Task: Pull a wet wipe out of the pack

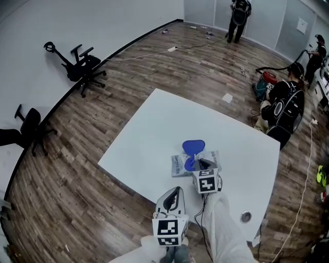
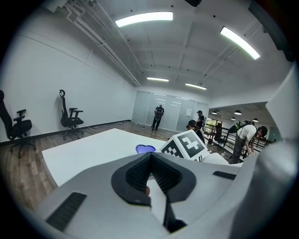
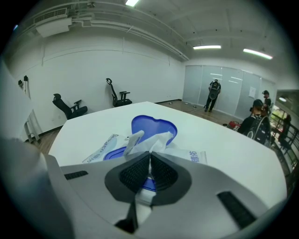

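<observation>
The wet wipe pack [image 1: 178,165] lies flat on the white table [image 1: 149,128], its blue heart-shaped lid [image 1: 194,147] flipped up. In the right gripper view the lid [image 3: 154,127] stands behind a crumpled white wipe [image 3: 158,140] that sticks up from the pack [image 3: 192,157]. My right gripper [image 3: 150,158] is shut on that wipe, just over the pack's opening [image 1: 201,163]. My left gripper [image 1: 175,193] hangs near the table's front edge, short of the pack, its jaws [image 2: 150,158] shut with nothing between them. From there I see the blue lid [image 2: 145,149] beside the right gripper's marker cube [image 2: 187,144].
A round metal fitting [image 1: 245,217] sits in the table near its right front corner. Two black office chairs [image 1: 82,67] [image 1: 30,126] stand by the left wall. A person crouches past the table's far right corner [image 1: 285,102]; another stands at the back [image 1: 239,15].
</observation>
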Tool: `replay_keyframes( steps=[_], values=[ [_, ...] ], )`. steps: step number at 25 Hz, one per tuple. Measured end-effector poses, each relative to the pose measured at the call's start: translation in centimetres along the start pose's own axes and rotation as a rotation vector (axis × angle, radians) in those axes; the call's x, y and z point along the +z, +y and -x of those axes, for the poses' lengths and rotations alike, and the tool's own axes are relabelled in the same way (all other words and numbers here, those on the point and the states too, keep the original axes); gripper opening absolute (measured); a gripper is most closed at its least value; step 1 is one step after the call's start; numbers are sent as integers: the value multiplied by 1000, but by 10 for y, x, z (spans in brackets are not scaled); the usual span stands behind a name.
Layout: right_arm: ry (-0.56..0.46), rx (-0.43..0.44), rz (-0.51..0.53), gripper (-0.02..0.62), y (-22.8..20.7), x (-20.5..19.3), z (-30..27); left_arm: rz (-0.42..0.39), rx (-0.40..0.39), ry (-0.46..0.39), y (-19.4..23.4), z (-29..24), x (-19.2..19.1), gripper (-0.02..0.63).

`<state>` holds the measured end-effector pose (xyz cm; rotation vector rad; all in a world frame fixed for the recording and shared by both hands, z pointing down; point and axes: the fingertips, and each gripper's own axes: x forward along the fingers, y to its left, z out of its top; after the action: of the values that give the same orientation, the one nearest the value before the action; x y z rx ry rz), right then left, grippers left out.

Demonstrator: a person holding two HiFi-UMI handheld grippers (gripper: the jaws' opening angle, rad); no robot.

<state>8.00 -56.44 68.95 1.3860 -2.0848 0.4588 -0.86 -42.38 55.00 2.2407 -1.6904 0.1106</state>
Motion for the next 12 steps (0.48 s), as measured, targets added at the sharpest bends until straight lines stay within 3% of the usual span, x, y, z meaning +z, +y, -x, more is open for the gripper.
replay_keyframes(
  steps=[12],
  values=[
    [-53, 8, -38, 15, 2, 12, 25, -20, -19, -22, -12, 3, 15, 0]
  ],
)
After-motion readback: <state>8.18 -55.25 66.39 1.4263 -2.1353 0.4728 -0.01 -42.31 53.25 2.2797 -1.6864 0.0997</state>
